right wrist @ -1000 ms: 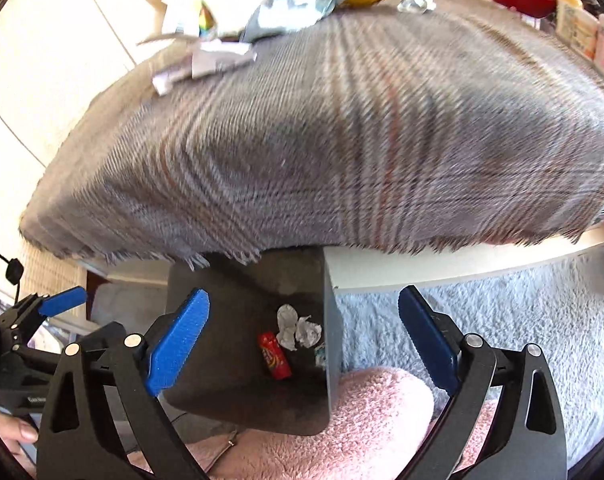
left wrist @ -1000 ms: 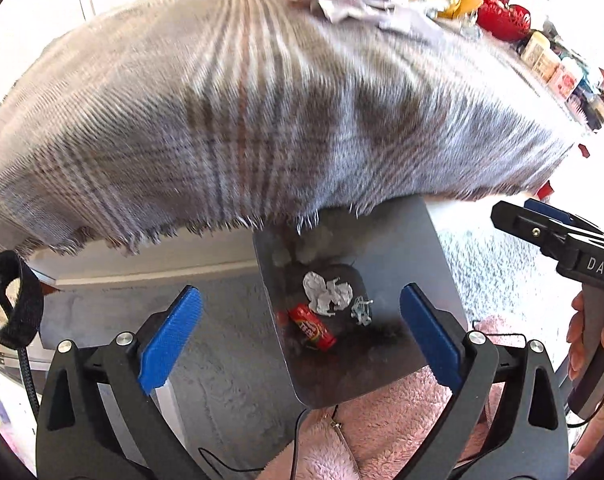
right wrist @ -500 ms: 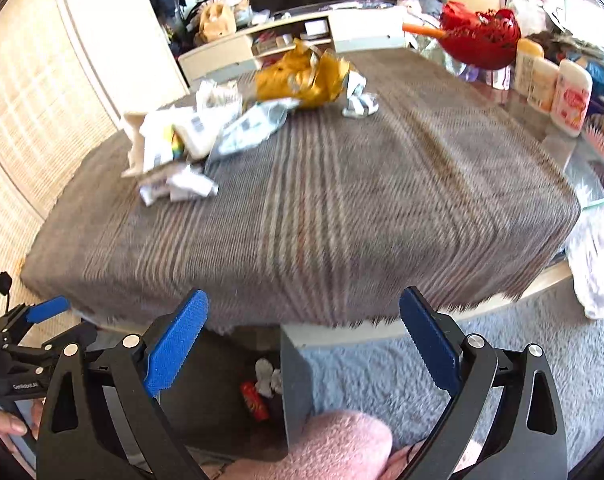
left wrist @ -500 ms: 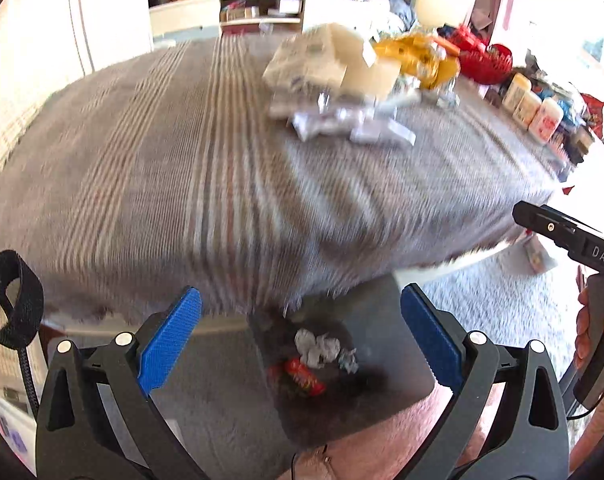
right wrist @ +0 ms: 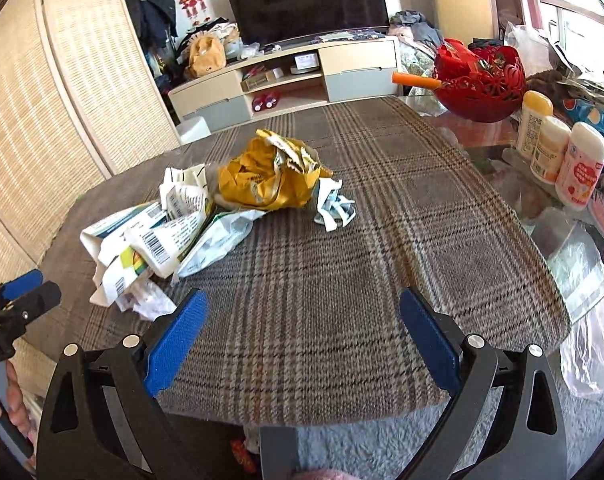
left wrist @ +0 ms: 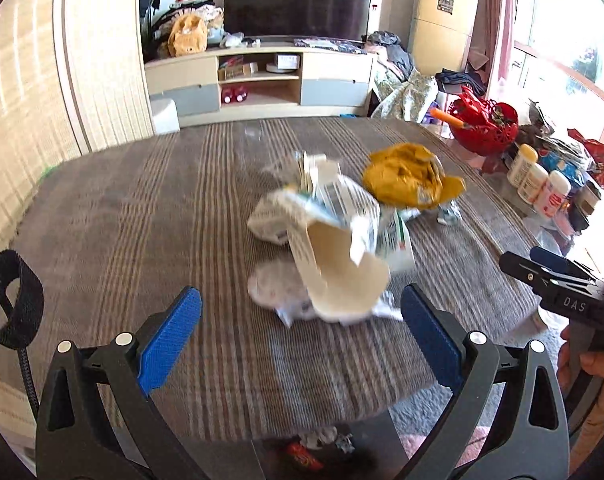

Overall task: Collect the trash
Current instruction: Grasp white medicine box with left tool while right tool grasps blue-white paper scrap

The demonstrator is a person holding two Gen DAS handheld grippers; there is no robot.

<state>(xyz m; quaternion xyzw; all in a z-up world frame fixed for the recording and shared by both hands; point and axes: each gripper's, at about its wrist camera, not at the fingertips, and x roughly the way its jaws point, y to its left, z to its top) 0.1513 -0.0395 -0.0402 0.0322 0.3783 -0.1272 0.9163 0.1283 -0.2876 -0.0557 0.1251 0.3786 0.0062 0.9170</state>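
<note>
The fingers of the left gripper are spread wide with nothing between them, and the right gripper is held just as wide and bare. The trash is heaped on the plaid cloth ahead: torn cartons, a white wrapper, a yellow bag, a small wad. The bin is seen below the table's near edge.

The loose pile could be scattered if one carton is tugged, and light scraps may be dropped beside the bin. The cloth could be pinched and dragged.

A living room is shown, with a TV, a low cabinet, a red basket and bottles.
</note>
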